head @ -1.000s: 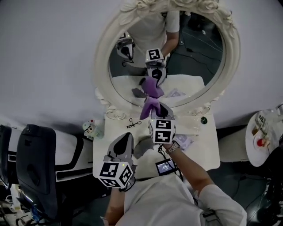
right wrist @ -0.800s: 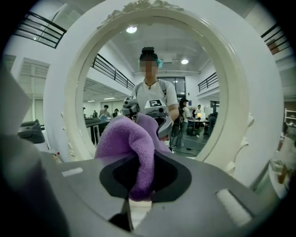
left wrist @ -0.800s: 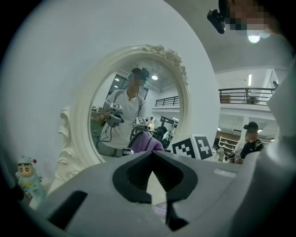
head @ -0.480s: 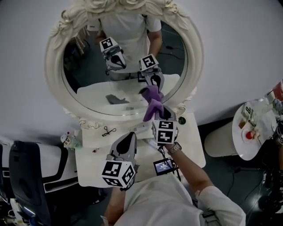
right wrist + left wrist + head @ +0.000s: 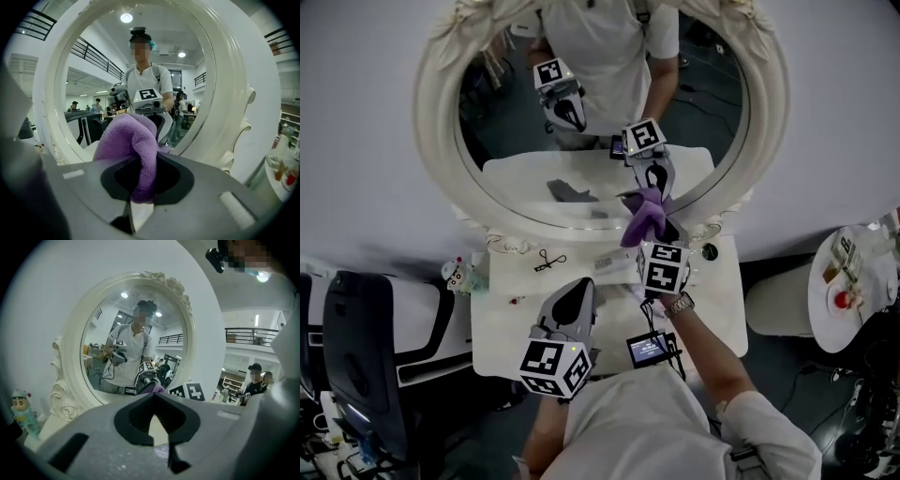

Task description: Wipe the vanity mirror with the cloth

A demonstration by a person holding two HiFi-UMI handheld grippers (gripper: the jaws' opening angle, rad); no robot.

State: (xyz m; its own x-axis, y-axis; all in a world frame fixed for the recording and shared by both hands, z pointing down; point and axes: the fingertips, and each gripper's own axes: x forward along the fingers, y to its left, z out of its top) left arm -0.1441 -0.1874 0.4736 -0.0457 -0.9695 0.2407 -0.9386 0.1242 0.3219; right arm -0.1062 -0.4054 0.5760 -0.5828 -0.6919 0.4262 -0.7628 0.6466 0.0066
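Note:
The oval vanity mirror (image 5: 581, 112) in its ornate white frame (image 5: 431, 122) stands at the back of the white table. My right gripper (image 5: 654, 234) is shut on the purple cloth (image 5: 643, 217), which presses against the lower right of the glass. In the right gripper view the cloth (image 5: 131, 140) bulges up out of the gripper (image 5: 140, 180), with the mirror frame (image 5: 225, 93) close ahead. My left gripper (image 5: 577, 289) hangs low over the table, shut and empty. In the left gripper view the gripper's tips (image 5: 153, 397) meet in front of the mirror (image 5: 136, 333).
On the vanity table (image 5: 516, 328) lie a small black clip (image 5: 548, 261), a figurine (image 5: 457, 275) at the left edge and a dark round item (image 5: 709, 251) at the right. A black chair (image 5: 366, 356) stands to the left, a round side table (image 5: 853, 281) to the right.
The right gripper has slid the cloth from the lower middle of the glass to its lower right. The left gripper has stayed shut over the table. The head view has shifted.

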